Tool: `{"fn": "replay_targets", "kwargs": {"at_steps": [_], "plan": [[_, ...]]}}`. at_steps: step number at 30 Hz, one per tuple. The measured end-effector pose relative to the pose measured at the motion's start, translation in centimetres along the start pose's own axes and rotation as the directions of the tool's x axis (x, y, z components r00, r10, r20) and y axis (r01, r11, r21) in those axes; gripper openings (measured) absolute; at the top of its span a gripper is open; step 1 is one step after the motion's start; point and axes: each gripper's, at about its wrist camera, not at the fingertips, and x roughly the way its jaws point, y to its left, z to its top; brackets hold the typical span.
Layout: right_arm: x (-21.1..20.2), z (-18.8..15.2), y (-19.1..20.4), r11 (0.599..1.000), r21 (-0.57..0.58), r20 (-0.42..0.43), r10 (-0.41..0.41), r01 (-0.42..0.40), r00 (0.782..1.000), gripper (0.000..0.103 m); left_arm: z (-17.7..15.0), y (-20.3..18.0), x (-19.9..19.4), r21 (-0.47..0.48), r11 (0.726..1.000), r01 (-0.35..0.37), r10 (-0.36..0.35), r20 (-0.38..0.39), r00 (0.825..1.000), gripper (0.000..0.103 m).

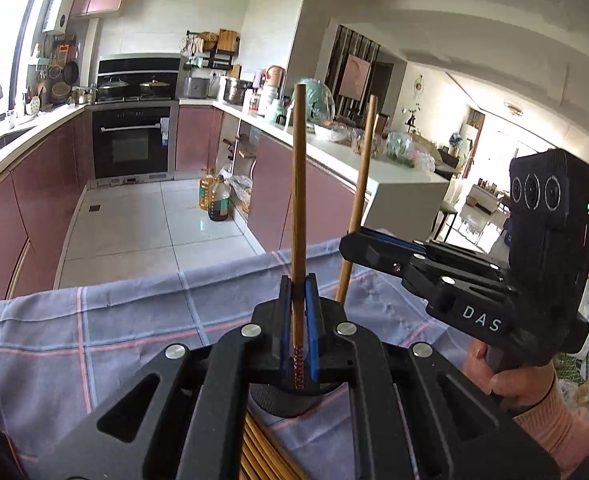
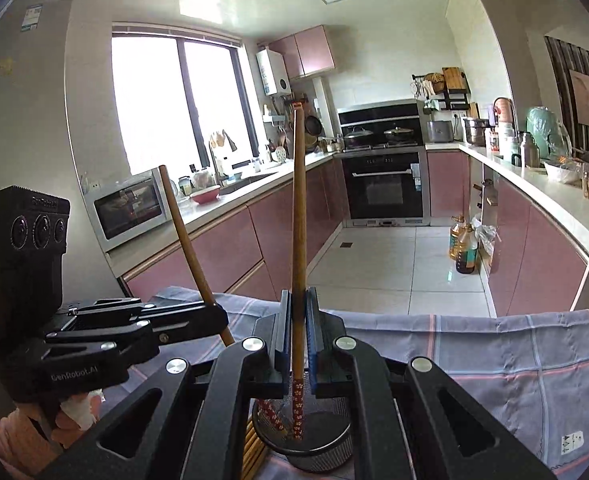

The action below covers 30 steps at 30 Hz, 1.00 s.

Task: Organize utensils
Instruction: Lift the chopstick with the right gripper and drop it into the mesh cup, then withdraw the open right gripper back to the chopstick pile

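**One chopstick in each gripper, above the holder**

Your left gripper [image 1: 299,312] is clamped shut on a chopstick [image 1: 299,184] standing upright. Your right gripper [image 2: 299,320] is closed the same way on a second chopstick [image 2: 299,216]. Both patterned ends hang over the round mesh holder [image 2: 318,454] on the checked cloth [image 2: 494,360], near its front edge. More chopsticks [image 2: 252,446] lie just beside the holder.

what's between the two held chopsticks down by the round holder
Nothing: only checked cloth shows between the chopsticks in the left wrist view.
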Motion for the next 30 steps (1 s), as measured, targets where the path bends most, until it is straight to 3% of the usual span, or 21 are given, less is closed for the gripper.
{"fn": "replay_targets", "kwargs": {"at_steps": [6, 15, 19, 21, 27, 30], "plan": [[3.0, -2.1, -0.3, 1.0, 0.009, -0.144, -0.002, 0.004, 0.99, 0.006, -2.4, 0.8, 4.4, -0.007, 1.0, 0.002, -0.003, -0.127, 0.992, 0.007], [4.8, -2.6, 0.1, 0.999, 0.026, -0.211, -0.02, 0.026, 0.977, 0.007, -3.2, 2.2, 6.1, -0.018, 1.0, -0.014, 0.011, -0.154, 0.988, 0.008], [5.3, -2.6, -0.2, 0.998, 0.04, -0.209, -0.036, 0.046, 0.977, 0.009, -3.6, 2.2, 5.7, -0.024, 0.999, -0.036, 0.032, -0.143, 0.989, 0.009], [5.2, -2.6, -0.2, 0.998, 0.039, -0.199, -0.044, 0.053, 0.979, 0.016, -3.8, 2.6, 5.3, -0.028, 0.999, -0.046, 0.042, -0.132, 0.99, 0.012], [3.1, -2.8, 0.3, 0.997, 0.029, -0.152, -0.066, 0.071, 0.986, 0.022, -4.4, 3.0, 1.7, -0.036, 0.993, -0.109, 0.107, -0.052, 0.993, 0.026], [0.9, -3.0, 1.5, 0.999, 0.004, -0.109, -0.035, 0.036, 0.993, 0.026, -5.4, 3.0, -0.5, -0.025, 0.989, -0.143, 0.143, -0.013, 0.99, 0.036]]}}
